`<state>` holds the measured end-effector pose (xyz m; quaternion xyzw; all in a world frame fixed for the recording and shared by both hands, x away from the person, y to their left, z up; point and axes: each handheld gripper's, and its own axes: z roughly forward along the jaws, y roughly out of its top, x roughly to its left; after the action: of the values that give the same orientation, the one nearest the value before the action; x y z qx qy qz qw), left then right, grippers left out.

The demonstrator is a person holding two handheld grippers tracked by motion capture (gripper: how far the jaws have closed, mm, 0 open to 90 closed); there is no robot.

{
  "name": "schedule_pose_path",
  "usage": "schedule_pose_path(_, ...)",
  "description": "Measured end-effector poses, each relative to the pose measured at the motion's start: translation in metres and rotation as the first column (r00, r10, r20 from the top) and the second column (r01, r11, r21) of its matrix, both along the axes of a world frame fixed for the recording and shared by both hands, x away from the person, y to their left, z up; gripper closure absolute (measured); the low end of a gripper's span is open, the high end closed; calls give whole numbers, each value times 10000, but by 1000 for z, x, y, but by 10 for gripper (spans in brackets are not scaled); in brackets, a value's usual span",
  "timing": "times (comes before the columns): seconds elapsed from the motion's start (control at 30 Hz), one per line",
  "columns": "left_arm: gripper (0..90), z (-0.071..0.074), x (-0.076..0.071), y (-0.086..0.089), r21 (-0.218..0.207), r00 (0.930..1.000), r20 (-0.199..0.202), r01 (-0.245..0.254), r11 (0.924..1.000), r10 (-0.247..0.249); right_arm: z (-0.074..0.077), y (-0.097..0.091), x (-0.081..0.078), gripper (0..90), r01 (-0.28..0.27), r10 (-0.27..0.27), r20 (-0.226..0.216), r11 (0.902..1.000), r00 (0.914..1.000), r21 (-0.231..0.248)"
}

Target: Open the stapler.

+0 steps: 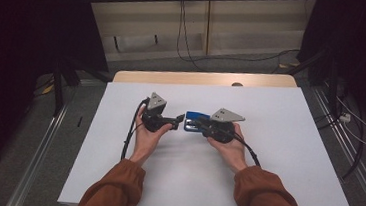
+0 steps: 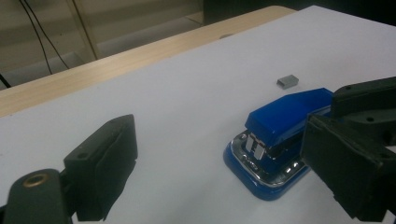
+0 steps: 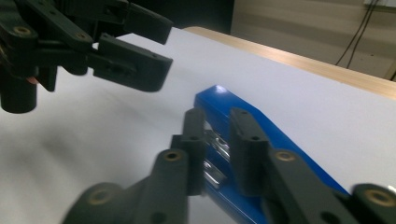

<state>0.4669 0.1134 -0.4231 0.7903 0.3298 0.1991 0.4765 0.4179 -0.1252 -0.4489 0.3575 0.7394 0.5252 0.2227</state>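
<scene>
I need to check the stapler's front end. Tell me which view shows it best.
The left gripper view: the blue stapler shows whole, metal mouth facing the camera. The right gripper view has it part-hidden behind jaws; the high view shows a small blue patch.

My sleeves (image 1: 113,187) are rust-orange and reach to the wrists. My left gripper (image 1: 178,117) is black, with a grey three-cornered plate (image 1: 157,101) on top that has small dark holes. A black cable (image 1: 129,131) hangs from it in a curve. My right gripper (image 1: 195,124) is black too, with the same grey plate (image 1: 227,115). The jaws are flat black blocks, and brass-coloured rivets (image 3: 282,155) join the links.
</scene>
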Motion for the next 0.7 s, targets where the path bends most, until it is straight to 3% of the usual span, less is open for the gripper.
schedule_pose_path(0.13,80,-2,0,-2,85,9998,-108,143,9999,-142,0,3,2,900,-247,250,-221,9996,9994,134)
schedule_pose_path(0.27,88,-2,1,-2,188,9998,-79,159,9997,-158,-2,7,5,900,-454,449,-391,9989,9982,-122)
schedule_pose_path(0.37,212,-3,0,-1,73,9997,-171,150,9999,-149,-3,9,8,900,-474,459,-563,9985,9974,-261)
schedule_pose_path(0.43,244,-4,1,-1,-93,9993,-304,216,9997,-218,-4,10,9,900,-504,472,-635,9975,9969,-496)
schedule_pose_path(0.57,373,-6,0,-4,39,9987,-399,317,9995,-316,-5,13,12,900,-538,480,-771,9957,9959,-756)
schedule_pose_path(0.7,562,-7,0,-6,168,9982,-376,477,9987,-470,-6,15,14,900,-593,506,-863,9931,9950,-1011)
